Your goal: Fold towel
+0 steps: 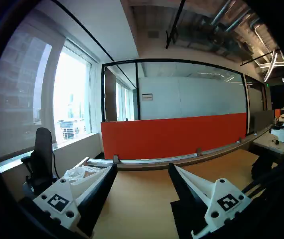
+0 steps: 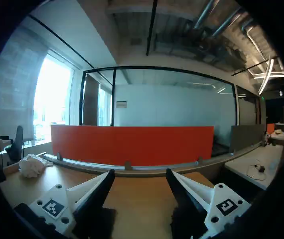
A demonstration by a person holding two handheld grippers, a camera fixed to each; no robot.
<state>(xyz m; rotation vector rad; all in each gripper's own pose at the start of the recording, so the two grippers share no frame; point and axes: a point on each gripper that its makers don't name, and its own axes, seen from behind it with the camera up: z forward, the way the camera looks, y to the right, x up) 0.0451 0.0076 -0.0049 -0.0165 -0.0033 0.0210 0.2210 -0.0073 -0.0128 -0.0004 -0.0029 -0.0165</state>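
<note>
In the left gripper view, we see the left gripper with fingers wide apart, holding nothing, above the light wooden surface. The crumpled white cloth towel peeks out behind one finger. In the right gripper view, the right gripper is also spread wide and empty; the towel lies on the surface at the far left, before the orange partition panel.

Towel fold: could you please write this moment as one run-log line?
left gripper: open, empty | right gripper: open, empty | towel: crumpled on desk, untouched | fold: not started
</note>
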